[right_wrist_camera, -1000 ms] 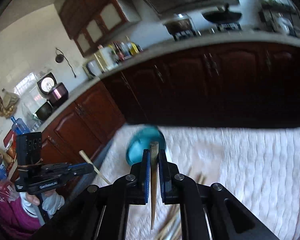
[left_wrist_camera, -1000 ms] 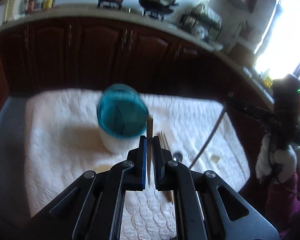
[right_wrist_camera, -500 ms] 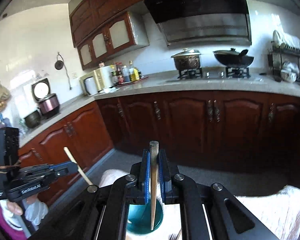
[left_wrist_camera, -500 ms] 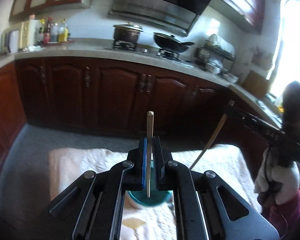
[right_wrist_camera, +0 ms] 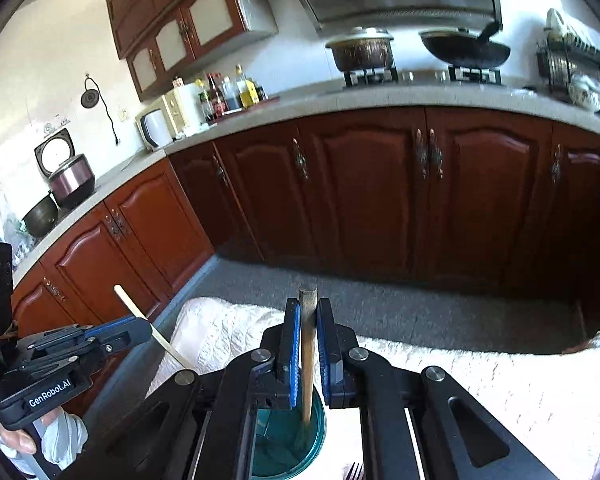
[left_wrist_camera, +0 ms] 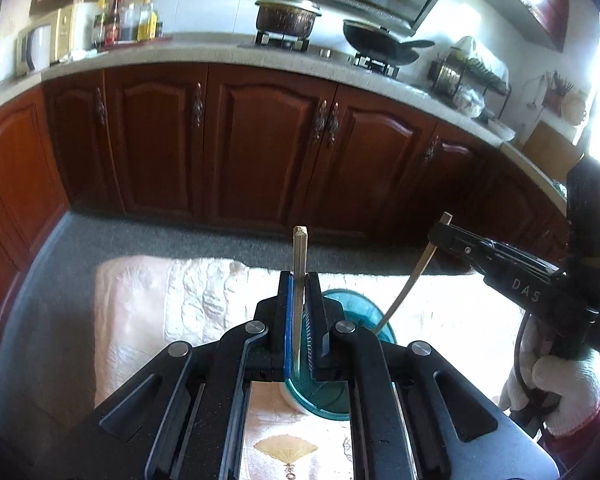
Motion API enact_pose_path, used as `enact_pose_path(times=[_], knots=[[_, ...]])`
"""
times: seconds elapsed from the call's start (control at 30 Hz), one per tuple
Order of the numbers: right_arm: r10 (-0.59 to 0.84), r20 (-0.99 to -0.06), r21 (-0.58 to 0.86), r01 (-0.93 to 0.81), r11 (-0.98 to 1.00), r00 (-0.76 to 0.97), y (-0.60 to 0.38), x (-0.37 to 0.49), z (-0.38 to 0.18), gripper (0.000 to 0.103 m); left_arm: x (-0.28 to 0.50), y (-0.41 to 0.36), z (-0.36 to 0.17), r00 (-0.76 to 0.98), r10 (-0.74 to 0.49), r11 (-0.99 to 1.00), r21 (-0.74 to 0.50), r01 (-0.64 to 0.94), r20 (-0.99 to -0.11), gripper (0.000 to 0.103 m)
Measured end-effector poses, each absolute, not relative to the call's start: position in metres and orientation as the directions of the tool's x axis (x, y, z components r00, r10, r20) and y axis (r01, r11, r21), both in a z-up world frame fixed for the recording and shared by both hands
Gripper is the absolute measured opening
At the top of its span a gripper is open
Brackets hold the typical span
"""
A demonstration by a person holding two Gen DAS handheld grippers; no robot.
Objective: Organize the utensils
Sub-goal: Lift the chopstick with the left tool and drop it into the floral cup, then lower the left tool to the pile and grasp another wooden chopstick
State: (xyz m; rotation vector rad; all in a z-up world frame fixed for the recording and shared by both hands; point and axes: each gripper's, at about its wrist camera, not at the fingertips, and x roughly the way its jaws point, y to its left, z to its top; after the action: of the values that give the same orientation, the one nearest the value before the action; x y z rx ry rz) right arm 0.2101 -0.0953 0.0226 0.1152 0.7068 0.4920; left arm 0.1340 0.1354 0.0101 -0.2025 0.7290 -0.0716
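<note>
Fork (right_wrist_camera: pixel 354 472) tines by teal holder (right_wrist_camera: pixel 288 440) — rt wrist view only.

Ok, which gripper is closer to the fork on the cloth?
Right. The right gripper hangs just above the fork; the left gripper is off beyond the teal cup.

Lidded pot (left_wrist_camera: pixel 287 16) beside black wok (left_wrist_camera: pixel 376 42); microwave (left_wrist_camera: pixel 40 50) left.

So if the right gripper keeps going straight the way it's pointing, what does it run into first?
Most likely the teal cup: the right gripper points down toward its open mouth, with the chopstick in its jaws leading. Depth is hard to judge.
</note>
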Motion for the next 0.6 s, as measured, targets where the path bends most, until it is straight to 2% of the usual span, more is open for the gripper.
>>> enact_pose_path(times=[0.33, 0.37, 0.4, 0.47, 0.57, 0.6], knots=[[0.468, -0.646, 0.297, -0.367, 0.882, 0.603, -0.093, 0.220, -0.008, 0.010, 0.143, 0.125, -0.003, 0.720, -0.126, 0.979, -0.203, -0.021, -0.683, 0.004], [0.466, -0.652, 0.299, -0.363, 0.883, 0.598, -0.093, 0.218, -0.011, 0.015, 0.143, 0.124, -0.004, 0.717, -0.126, 0.979, -0.202, -0.021, -0.685, 0.004], [0.469, -0.654, 0.305, -0.361, 0.881, 0.593, -0.094, 0.217, -0.013, 0.024, 0.142, 0.124, -0.005, 0.715, -0.124, 0.980, -0.200, -0.022, -0.687, 0.004], [0.479, -0.647, 0.322, -0.356, 0.877, 0.593, -0.096, 0.213, -0.014, 0.031, 0.141, 0.123, -0.006, 0.714, -0.119, 0.980, -0.195, -0.025, -0.690, 0.005], [0.483, -0.644, 0.330, -0.354, 0.875, 0.593, -0.099, 0.205, -0.015, 0.032, 0.139, 0.123, -0.007, 0.707, -0.119, 0.979, -0.199, -0.032, -0.698, 0.014], [0.484, -0.646, 0.332, -0.354, 0.874, 0.590, -0.100, 0.203, -0.015, 0.032, 0.138, 0.123, -0.008, 0.705, -0.121, 0.979, -0.203, -0.033, -0.699, 0.022]])
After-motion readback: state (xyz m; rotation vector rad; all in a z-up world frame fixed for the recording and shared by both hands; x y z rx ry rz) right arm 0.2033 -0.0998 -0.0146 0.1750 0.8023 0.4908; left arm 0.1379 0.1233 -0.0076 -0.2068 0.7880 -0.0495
